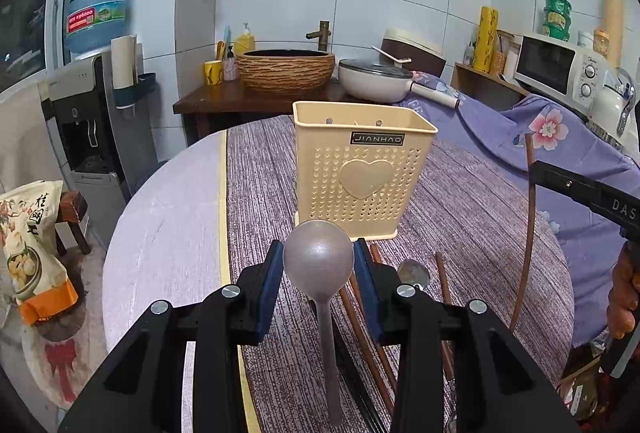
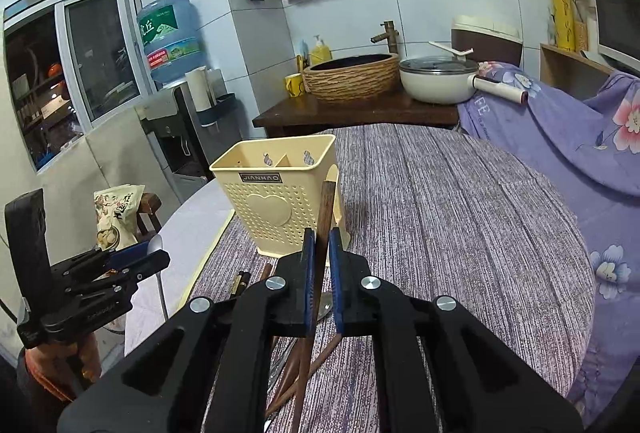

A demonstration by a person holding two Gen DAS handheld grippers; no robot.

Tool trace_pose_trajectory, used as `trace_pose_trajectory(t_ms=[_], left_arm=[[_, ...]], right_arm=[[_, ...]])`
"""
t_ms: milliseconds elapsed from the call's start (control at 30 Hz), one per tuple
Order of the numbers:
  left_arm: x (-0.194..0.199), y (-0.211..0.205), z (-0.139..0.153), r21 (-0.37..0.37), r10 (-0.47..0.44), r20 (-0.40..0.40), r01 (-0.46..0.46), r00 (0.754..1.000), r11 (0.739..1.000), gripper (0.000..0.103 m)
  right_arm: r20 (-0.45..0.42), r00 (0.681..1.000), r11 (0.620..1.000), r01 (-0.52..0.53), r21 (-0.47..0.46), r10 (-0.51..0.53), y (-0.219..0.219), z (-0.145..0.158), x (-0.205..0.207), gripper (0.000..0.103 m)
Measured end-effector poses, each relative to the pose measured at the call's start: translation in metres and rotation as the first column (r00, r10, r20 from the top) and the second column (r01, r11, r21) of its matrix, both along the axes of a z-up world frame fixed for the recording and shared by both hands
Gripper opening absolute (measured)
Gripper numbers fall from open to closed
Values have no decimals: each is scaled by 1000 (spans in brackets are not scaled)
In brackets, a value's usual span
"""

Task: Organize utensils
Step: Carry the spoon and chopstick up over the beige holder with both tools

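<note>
A cream perforated utensil holder point(image 1: 362, 169) with a heart on its front stands on the purple striped cloth; it also shows in the right wrist view point(image 2: 276, 201), with two compartments. My left gripper point(image 1: 318, 257) is shut on a grey metal spoon point(image 1: 319, 257), bowl up, just in front of the holder. My right gripper point(image 2: 322, 245) is shut on a brown wooden chopstick point(image 2: 325, 209), held upright to the right of the holder. In the left wrist view the chopstick point(image 1: 530, 217) rises at the right. More chopsticks point(image 1: 376, 345) and a spoon point(image 1: 414, 271) lie on the cloth.
The round table point(image 2: 460, 217) has a pale cloth on its left part point(image 1: 168, 233). Behind stand a basin point(image 1: 286, 69), a white pan point(image 1: 376, 79), a water dispenser point(image 1: 92, 121) and a floral-covered counter point(image 1: 520, 137) with a microwave point(image 1: 560, 67).
</note>
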State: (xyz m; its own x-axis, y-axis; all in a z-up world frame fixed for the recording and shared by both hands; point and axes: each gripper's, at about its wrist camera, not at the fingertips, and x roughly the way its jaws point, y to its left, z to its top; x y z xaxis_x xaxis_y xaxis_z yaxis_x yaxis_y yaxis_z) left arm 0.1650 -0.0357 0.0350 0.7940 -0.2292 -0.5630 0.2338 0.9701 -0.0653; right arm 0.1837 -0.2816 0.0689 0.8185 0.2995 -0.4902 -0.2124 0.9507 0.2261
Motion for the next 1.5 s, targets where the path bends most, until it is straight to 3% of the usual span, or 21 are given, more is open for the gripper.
trace_pose_trajectory(t_ms=[767,933,1133,1300,1400,1500], left_arm=[[14,3,36,-60,-19,89,25,996,998,35],[29,-1,62,-56,-26,141,34,990,998,35],[59,-4,117,-98,-3,231,26,973,995,35],[82,-9,160,-147,73,346,-23,935,989,35],[98,-18,165,-162,99,385,-39,918,986,35],[117,-26,154,-164,110,359,-53,927,985,35]], right_arm=[[143,989,999,-36,-16,38,7,54,-22,7],[177,983,999,-42,-32,47,15,82,-8,7],[257,966,999,-42,19,36,16,139,19,7],[349,937,1000,-3,30,-8,21,185,41,7],[363,931,999,18,34,-29,27,190,55,7],[359,932,999,38,15,-41,33,183,68,7]])
